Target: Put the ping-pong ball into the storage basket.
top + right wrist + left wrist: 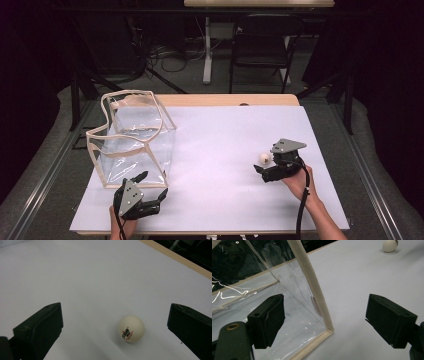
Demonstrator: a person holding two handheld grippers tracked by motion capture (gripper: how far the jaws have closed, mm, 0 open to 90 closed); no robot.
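Note:
A clear plastic box-shaped bag (132, 137) with cream piping stands open-topped on the left of the white mat (225, 150). My left gripper (152, 185) is open just in front of the bag's near right corner; in the left gripper view that corner edge (315, 293) rises between the spread jaws. A white ping-pong ball (263, 158) with a small printed mark lies on the mat at the right. My right gripper (265, 169) is open right behind the ball. In the right gripper view the ball (131, 328) rests on the mat between the wide-apart jaws, nearer the right one and touching neither.
The mat covers a wooden table whose far edge (225, 100) shows as a tan strip. Beyond it stand a black chair (260, 45) and a white table leg (207, 50) with cables on the floor. The mat's middle lies bare between the bag and the ball.

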